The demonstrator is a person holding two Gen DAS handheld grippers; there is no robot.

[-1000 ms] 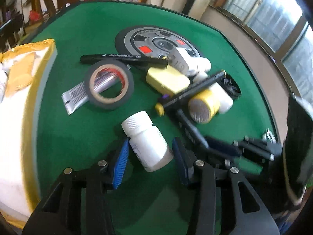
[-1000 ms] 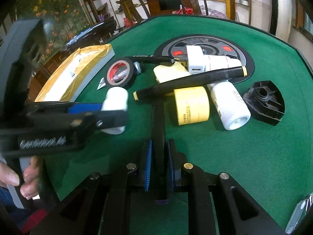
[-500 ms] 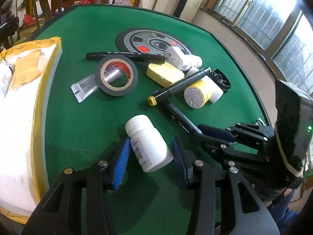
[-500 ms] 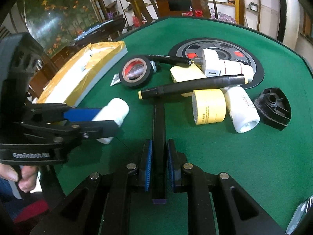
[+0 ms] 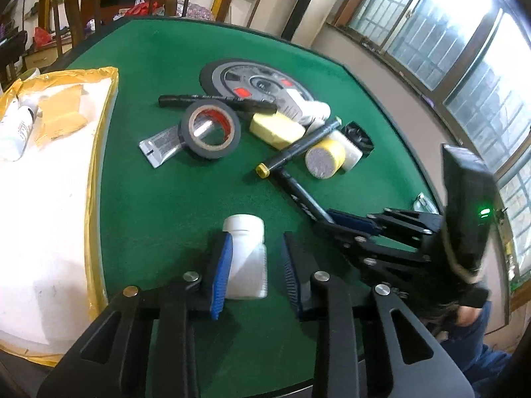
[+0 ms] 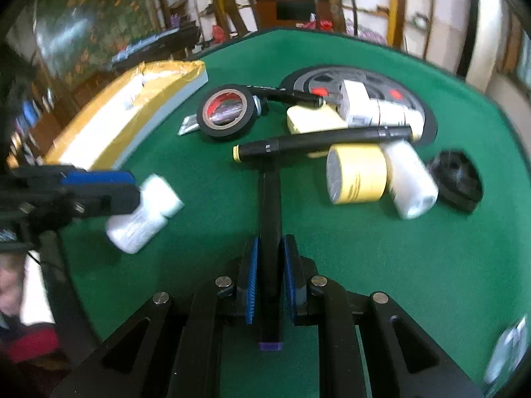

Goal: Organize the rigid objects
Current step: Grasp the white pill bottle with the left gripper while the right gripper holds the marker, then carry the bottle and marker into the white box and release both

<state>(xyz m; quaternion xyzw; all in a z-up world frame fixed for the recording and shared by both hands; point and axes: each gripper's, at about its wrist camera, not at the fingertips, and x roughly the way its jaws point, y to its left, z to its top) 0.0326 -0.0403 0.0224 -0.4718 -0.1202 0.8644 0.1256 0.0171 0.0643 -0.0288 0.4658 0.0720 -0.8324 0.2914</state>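
Bottle [image 5: 247,258] was between your left gripper's [image 5: 255,267] blue pads, lying on the green table [image 5: 159,182] with its white cap pointing away from you. The left jaws were closing on it. The left pad [image 5: 223,265] touched the bottle's side, but a small gap stayed between the bottle and the other pad, so it was not yet gripped.

Your right gripper [image 6: 269,275] was closed fully on a black pen [image 6: 269,219]. The pen passed between both pads, and its purple end [image 6: 270,345] came out behind them. Its far end reached a black marker [image 6: 318,141] with a yellow cap, which lay across it.

Behind the marker you had a yellow roll [image 6: 356,174] and a white bottle [image 6: 410,182] touching side by side, and a black knob [image 6: 456,179] just beside them on the right. A yellow block [image 5: 277,127] lay near a black tape ring [image 5: 210,129], which rested on a silver tube [image 5: 159,146]. Another black pen [image 5: 215,101] lay behind the ring, touching the grey disc [image 5: 232,76].

At the left side of the table stood a tray [image 5: 99,126] with yellow edges. In it lay one small white bottle [image 5: 16,129] and yellow pieces [image 5: 61,112].
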